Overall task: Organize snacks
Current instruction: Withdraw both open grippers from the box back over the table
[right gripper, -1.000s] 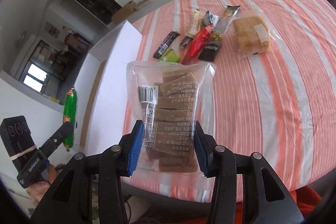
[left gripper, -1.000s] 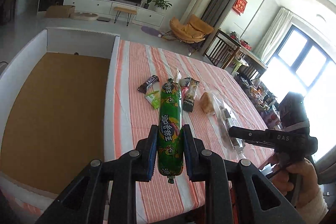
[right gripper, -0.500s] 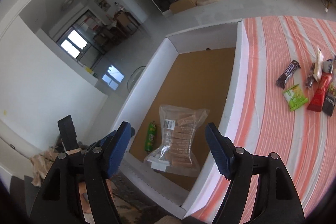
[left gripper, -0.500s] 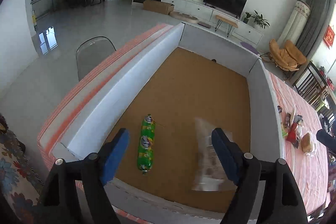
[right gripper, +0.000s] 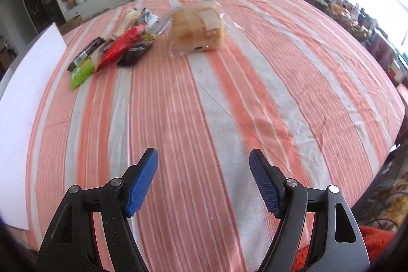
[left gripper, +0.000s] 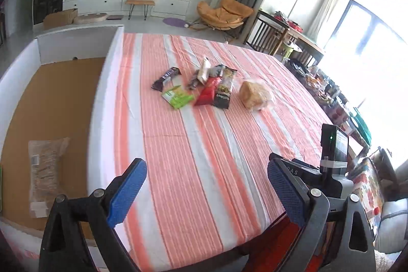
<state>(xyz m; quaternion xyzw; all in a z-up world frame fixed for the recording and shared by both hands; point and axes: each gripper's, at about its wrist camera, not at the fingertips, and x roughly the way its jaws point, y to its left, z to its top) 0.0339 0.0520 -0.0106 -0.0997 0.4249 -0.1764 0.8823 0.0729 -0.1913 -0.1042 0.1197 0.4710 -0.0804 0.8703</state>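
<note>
Several snacks lie in a cluster on the striped tablecloth (left gripper: 204,144): a dark bar (left gripper: 165,78), a green packet (left gripper: 177,100), a red packet (left gripper: 209,91), a black packet (left gripper: 225,91) and bagged bread (left gripper: 255,94). In the right wrist view the bread (right gripper: 196,28) and the red packet (right gripper: 122,45) lie far ahead. A clear bag of brown biscuits (left gripper: 43,170) lies inside the white box (left gripper: 102,93). My left gripper (left gripper: 206,188) is open and empty above the table's near edge. My right gripper (right gripper: 204,180) is open and empty over bare cloth.
The white box with a brown floor stands along the table's left side; its wall (right gripper: 28,98) shows at left in the right wrist view. The right gripper's body (left gripper: 329,170) is at the table's right front corner. Chairs and a cluttered side table (left gripper: 326,86) stand beyond.
Both grippers let go of their snacks into the box: the green sausage and the biscuit bag. Both have swung back from the box to the table, jaws wide open.
</note>
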